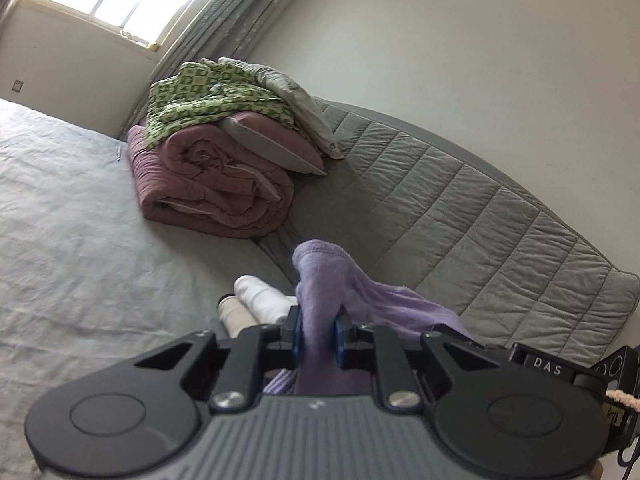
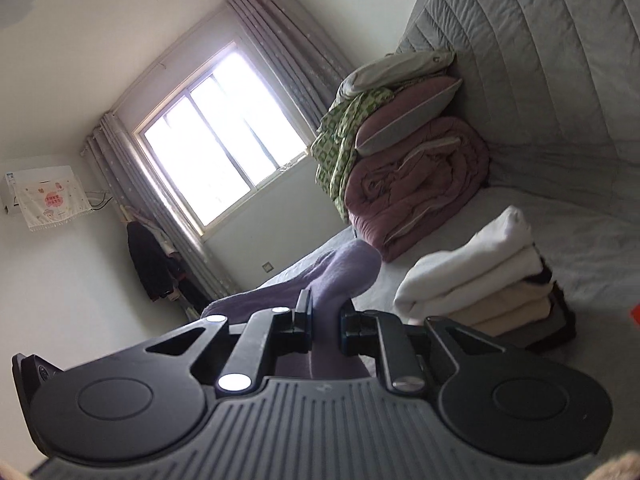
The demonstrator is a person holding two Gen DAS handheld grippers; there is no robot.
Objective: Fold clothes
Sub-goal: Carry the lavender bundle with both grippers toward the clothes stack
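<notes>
The bed (image 1: 72, 208) filled most of both views, spread with a pale, wrinkled sheet, and a grey quilted headboard (image 1: 460, 200) ran along the white wall behind it. A bright window (image 2: 224, 136) with grey curtains (image 2: 288, 48) stood at the far end of the room; in the right wrist view a wall air conditioner (image 2: 36, 192) draped with a printed cloth hung to its left, and dark clothes (image 2: 148, 260) hung below.

Against the headboard lay a rolled mauve quilt (image 1: 212, 184), with a mauve-and-grey pillow (image 1: 272, 140) on top of it, a green patterned blanket (image 1: 208, 96) draped over both, and a pale grey cover (image 1: 288, 92) piled at the back.

Nearer, a stack of folded clothes (image 2: 480, 280) sat on the sheet — white pieces on top, beige beneath, something dark at the bottom. In the left wrist view only its white and beige ends showed, just beside the claw.

The lilac garment (image 1: 328, 280) was held up off the bed between the two claws. The left claw (image 1: 316, 332) was clamped narrow on a bunched fold of it, cloth rising above the blue pads (image 1: 295, 332) and trailing away to the right. The right claw (image 2: 325, 320) gripped another bunched part of the same garment, the rest sagging off to the left.
</notes>
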